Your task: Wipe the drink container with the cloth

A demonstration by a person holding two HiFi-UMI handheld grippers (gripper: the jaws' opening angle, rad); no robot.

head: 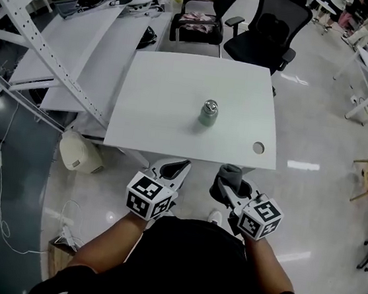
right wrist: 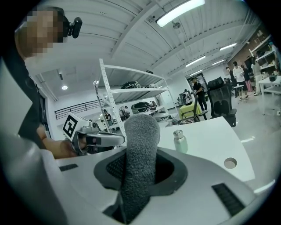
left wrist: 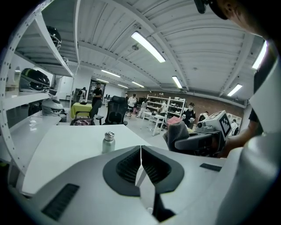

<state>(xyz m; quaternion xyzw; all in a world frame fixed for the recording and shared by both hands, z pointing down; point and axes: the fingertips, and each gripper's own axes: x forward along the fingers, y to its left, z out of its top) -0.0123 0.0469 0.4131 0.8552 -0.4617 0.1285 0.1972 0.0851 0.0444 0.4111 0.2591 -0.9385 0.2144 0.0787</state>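
I hold the left gripper [head: 175,170] near the tabletop's [head: 167,118] near edge, just short of it. In the left gripper view its jaws are closed against each other with nothing between them. The right gripper [head: 231,182] sits beside it to the right, also just short of the near edge. Its jaws are clamped on the cloth [right wrist: 139,160], a grey, fuzzy roll that stands upright out of the jaws and projects beyond their tips. The drink container [head: 209,112], a small pale green bottle with a metallic screw cap, stands upright near the centre of the white tabletop. It is far of both grippers and well apart from them, and neither the cloth nor a jaw touches it. A round cable hole [head: 258,147] lies in the tabletop to the right of the container and nearer to me. Beyond the far edge stands a black office chair [head: 268,28]. A white shelving rack [head: 49,23] runs along the left side of the scene.
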